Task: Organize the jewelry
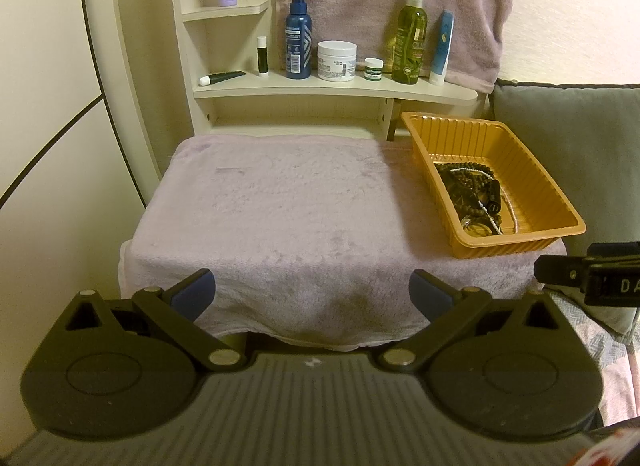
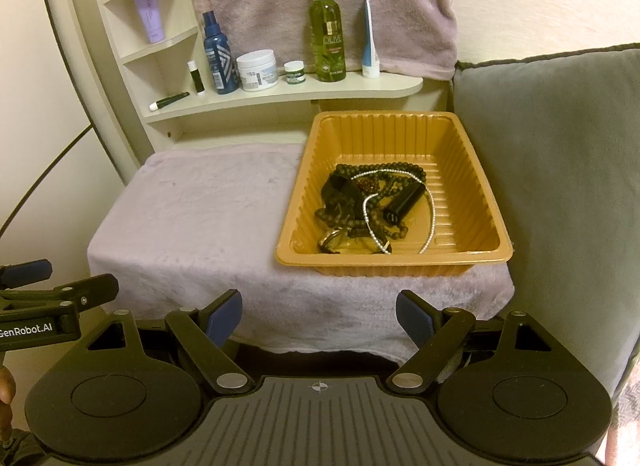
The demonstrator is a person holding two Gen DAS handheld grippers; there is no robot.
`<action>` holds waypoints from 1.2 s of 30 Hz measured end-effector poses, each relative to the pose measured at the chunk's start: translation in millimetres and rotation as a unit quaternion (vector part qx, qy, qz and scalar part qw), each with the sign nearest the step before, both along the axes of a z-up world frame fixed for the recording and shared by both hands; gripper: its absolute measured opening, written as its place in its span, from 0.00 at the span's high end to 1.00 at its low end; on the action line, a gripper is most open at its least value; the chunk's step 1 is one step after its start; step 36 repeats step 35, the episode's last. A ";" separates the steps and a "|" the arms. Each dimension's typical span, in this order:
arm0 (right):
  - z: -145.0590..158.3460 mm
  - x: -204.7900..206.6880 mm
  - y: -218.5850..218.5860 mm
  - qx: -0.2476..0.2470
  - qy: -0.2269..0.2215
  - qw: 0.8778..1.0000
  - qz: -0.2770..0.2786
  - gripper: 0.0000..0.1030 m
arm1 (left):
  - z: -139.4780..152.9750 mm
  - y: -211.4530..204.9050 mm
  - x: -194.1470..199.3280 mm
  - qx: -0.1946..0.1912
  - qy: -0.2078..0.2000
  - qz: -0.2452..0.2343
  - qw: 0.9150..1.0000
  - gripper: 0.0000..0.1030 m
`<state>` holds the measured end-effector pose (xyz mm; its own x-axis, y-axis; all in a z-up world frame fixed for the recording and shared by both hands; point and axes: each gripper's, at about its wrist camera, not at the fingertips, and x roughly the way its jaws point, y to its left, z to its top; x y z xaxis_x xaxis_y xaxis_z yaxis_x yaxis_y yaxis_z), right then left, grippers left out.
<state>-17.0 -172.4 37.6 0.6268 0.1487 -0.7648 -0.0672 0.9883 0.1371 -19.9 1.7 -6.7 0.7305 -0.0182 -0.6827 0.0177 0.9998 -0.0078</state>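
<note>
Left claw (image 1: 312, 296): released, blue pads spread wide, nothing between them, held short of the near edge of the table (image 1: 280, 205), which is draped in a lilac plush cloth. Its fingers also show at the left edge of the right wrist view.

Shelf (image 2: 280, 95) behind the table, left to right: dark tube lying flat (image 2: 170, 101), small stick upright (image 2: 197, 77), blue spray bottle (image 2: 218, 55), white jar (image 2: 257, 70), small green-lidded pot (image 2: 295, 72), green olive spray bottle (image 2: 329, 31), blue-and-white tube standing on its cap (image 2: 369, 39).

Right claw (image 2: 319, 316): released, pads wide apart, empty, held in front of the table edge.

Orange ribbed tray (image 2: 396, 129): on the table's right side, just beside a grey cushion (image 2: 560, 185). The jewelry (image 2: 372, 205) lies tangled on the tray floor: dark bead strands, a white bead chain, a black cylinder, metal rings at the near end.
</note>
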 end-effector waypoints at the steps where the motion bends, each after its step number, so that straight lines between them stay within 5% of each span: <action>1: 0.0 0.0 0.0 0.000 0.000 1.000 0.000 0.19 | 0.0 -0.5 -0.1 0.000 0.000 0.001 1.000 0.00; 36: -3.8 -1.8 -0.4 0.003 0.000 1.000 -0.002 0.19 | -1.8 -5.3 -3.7 -0.010 -0.009 0.004 1.000 0.00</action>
